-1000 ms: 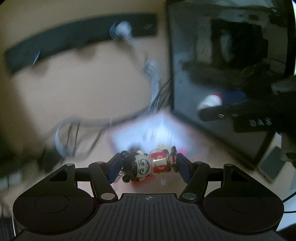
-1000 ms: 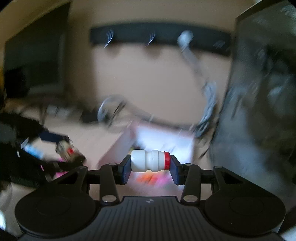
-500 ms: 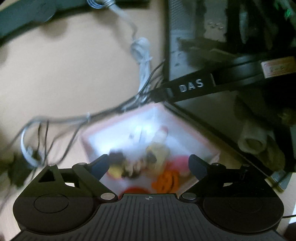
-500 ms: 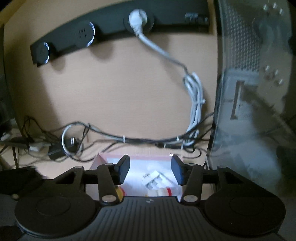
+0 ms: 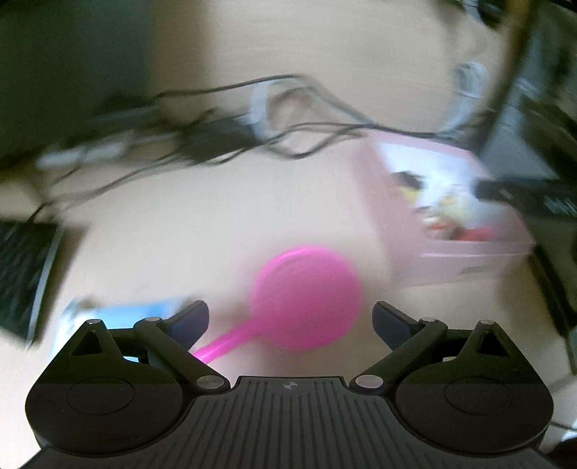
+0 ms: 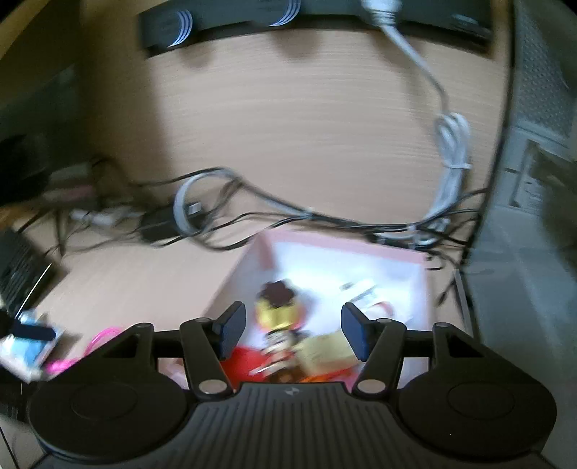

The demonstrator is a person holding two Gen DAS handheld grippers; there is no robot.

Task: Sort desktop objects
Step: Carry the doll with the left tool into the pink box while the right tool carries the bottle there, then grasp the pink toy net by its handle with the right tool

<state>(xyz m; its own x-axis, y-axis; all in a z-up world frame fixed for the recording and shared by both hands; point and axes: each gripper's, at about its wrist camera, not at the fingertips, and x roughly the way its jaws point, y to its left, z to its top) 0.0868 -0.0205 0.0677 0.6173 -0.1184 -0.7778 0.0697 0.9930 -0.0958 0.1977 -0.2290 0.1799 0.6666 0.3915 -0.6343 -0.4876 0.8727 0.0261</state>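
In the blurred left wrist view, my left gripper (image 5: 290, 319) hovers over a bright pink round brush (image 5: 306, 294) lying on the wooden desk. Its jaws stand wide, are still opening, and hold nothing. The pink box (image 5: 472, 259) with small toys inside sits to the right. In the right wrist view, my right gripper (image 6: 294, 332) hangs above the pink box (image 6: 360, 241), its jaws opening with nothing pressed between them. Below lie several small toys, among them a yellow figure with dark hair (image 6: 276, 310).
A tangle of black and white cables (image 6: 252, 213) runs behind the box. A power strip (image 6: 288, 14) is mounted on the back panel. A computer case (image 6: 533, 180) stands to the right. A keyboard (image 5: 21, 267) and a blue packet (image 5: 119, 308) lie at the left.
Both grippers have let go of their toys, the figurine and the small white bottle, and their jaws have spread. The left one has swung left and down to the pink brush.
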